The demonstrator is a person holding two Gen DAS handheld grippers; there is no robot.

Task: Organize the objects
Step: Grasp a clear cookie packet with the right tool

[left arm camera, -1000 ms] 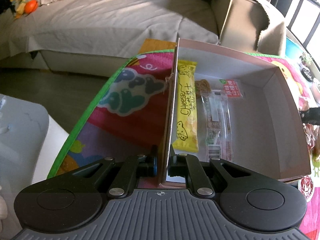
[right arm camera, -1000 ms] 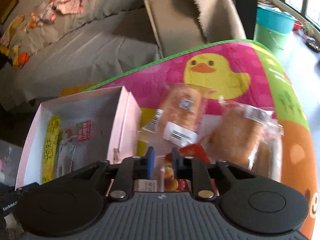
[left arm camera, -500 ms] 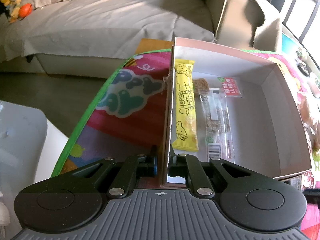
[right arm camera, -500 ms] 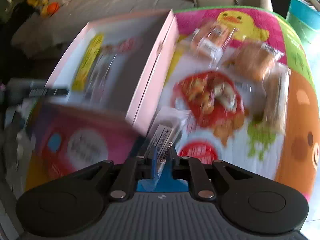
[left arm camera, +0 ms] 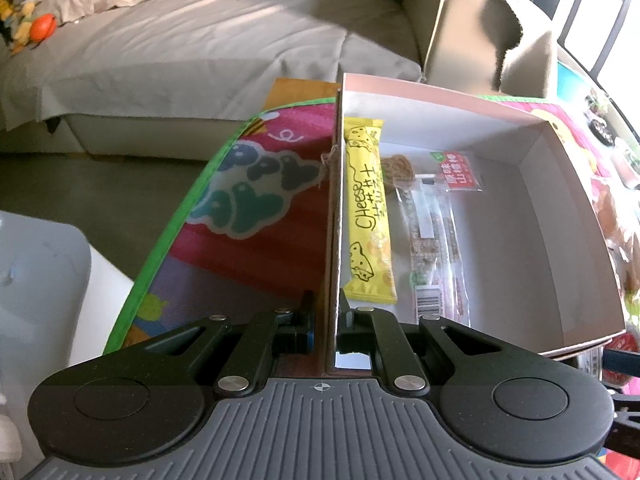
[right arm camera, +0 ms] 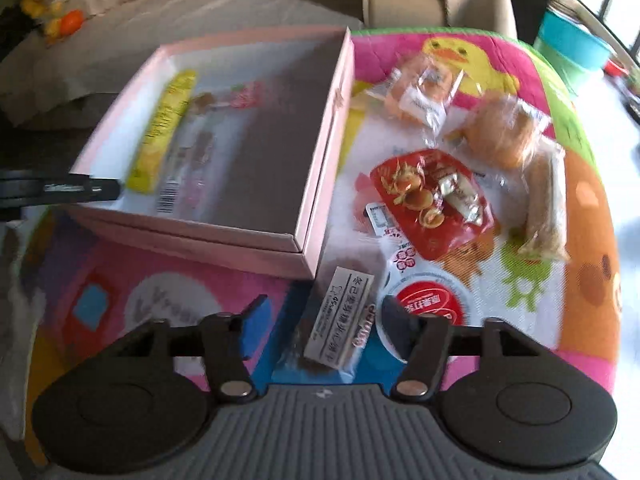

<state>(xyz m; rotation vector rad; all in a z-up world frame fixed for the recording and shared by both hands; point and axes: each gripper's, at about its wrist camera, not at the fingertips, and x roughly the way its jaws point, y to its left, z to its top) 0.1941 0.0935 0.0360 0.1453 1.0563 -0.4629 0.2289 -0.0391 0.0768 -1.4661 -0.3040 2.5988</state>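
My left gripper (left arm camera: 325,320) is shut on the left wall of the pink box (left arm camera: 334,220). Inside the box lie a yellow cheese bar (left arm camera: 368,216), a clear-wrapped bar (left arm camera: 434,240) and a red-labelled packet (left arm camera: 460,170). In the right wrist view the box (right arm camera: 320,148) sits on the mat, up and to the left. My right gripper (right arm camera: 324,312) hovers by the box's near right corner with its jaws opening. A silver-labelled snack packet (right arm camera: 340,320) lies between them on the mat, and the pads are off it.
A colourful play mat (right arm camera: 592,200) carries a red snack packet (right arm camera: 432,204), two wrapped buns (right arm camera: 424,88) (right arm camera: 504,132) and a long wrapped roll (right arm camera: 548,204) to the right of the box. A grey sofa (left arm camera: 200,52) stands behind. A teal bucket (right arm camera: 572,44) sits far right.
The right gripper came back from the snack pile to the box's near corner carrying the silver-labelled packet, then spread its jaws off it. The left gripper kept its hold on the box wall.
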